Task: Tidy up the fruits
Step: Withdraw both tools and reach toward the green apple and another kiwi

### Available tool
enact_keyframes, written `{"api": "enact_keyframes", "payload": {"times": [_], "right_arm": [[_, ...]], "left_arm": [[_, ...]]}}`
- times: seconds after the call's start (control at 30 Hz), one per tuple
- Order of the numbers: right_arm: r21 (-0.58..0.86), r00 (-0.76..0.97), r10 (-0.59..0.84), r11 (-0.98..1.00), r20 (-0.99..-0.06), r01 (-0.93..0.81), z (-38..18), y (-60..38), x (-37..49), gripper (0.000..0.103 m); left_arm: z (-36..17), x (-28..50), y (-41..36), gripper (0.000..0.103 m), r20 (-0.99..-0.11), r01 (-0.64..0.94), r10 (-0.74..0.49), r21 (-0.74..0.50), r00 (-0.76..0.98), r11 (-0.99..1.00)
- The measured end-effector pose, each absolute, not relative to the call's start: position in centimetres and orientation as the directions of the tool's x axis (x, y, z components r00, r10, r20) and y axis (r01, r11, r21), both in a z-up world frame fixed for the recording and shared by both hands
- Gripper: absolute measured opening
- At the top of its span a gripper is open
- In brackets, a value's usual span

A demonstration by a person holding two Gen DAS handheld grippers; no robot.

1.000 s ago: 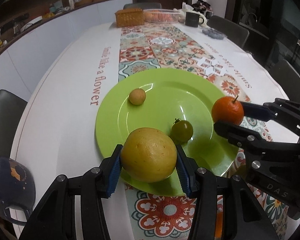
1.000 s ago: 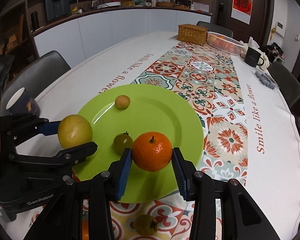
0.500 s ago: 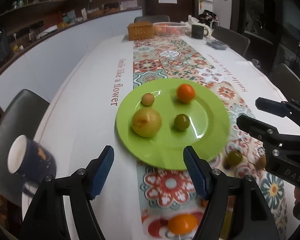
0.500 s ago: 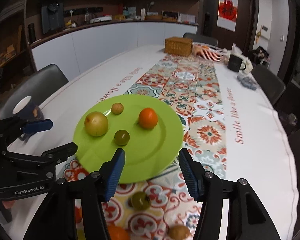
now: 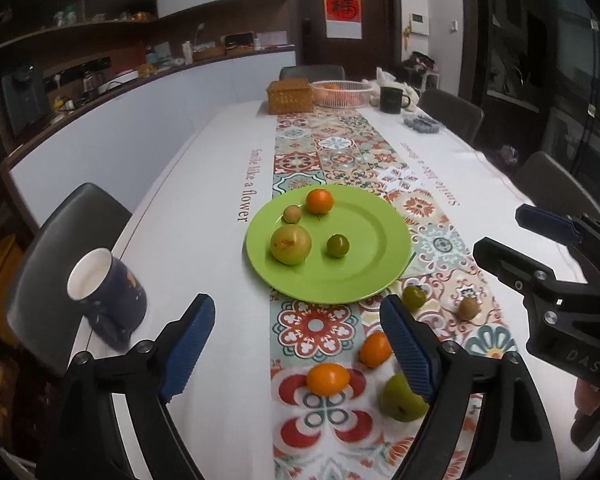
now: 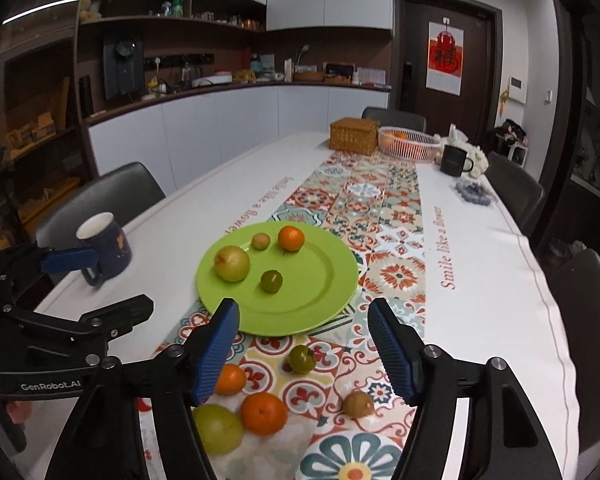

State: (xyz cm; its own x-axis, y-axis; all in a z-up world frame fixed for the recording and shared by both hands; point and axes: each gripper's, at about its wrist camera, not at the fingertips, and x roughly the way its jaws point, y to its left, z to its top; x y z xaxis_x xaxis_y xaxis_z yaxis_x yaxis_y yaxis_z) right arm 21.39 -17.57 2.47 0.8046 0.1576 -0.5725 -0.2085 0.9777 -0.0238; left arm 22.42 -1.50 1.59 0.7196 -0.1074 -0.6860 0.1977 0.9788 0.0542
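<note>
- Your left gripper (image 5: 298, 342) has its jaws spread wide with nothing between them, hanging above the patterned runner (image 5: 332, 148) on the near side of the green plate (image 5: 372, 236).
- Same deal with your right gripper (image 6: 304, 344): jaws wide apart and empty, also on the near side of the plate.
- On the plate you've got four fruits: a big yellow-green one (image 5: 291, 245) toward the left, a small tan one (image 5: 292, 214) just behind it, an orange (image 5: 319, 201) next to that near the far rim, and a small dark green one (image 5: 337, 245) closer to the middle. None of them touch each other.
- Off the plate, on the runner close to you: a small green tomato-looking fruit (image 6: 301, 358) just off the near rim, a brownish one (image 6: 358, 404) off to the right, two oranges (image 6: 264, 413) (image 6: 230, 379), and a big green fruit (image 6: 218, 428) nearest of all, partly hidden behind a finger in both views.
- A dark blue mug (image 5: 108, 294) sits on the white table (image 5: 204, 216) well left of the plate.
- At the far end there's a wicker box (image 6: 354, 135), a white basket (image 6: 409, 142) with something orange in it, and a black mug (image 6: 454, 161).
</note>
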Motion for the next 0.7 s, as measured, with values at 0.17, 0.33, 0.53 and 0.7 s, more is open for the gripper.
{"api": "enact_keyframes", "payload": {"times": [0.17, 0.33, 0.53, 0.7], "right_arm": [[-0.022, 0.821, 0.160, 0.978, -0.548, -0.206, 3.8, -18.4, 19.3, 0.069], [-0.017, 0.829, 0.164, 0.979, -0.535, -0.205, 4.2, -19.5, 17.6, 0.072], [-0.014, 0.823, 0.161, 0.980, -0.544, -0.201, 3.6, -21.3, 15.8, 0.072], [-0.008, 0.806, 0.156, 0.981, -0.572, -0.196, 2.2, -22.4, 15.0, 0.072]], "left_arm": [[2.7, 20.4, -2.0, 0.089, -0.675, 0.161, -0.100, 0.028, 0.731, 0.987], [3.0, 18.2, -3.0, 0.089, -0.675, 0.164, -0.124, -0.005, 0.727, 0.986], [2.2, 16.4, -4.5, 0.089, -0.692, 0.164, -0.141, -0.033, 0.708, 0.986], [0.6, 15.3, -5.6, 0.089, -0.713, 0.162, -0.132, -0.026, 0.689, 0.986]]}}
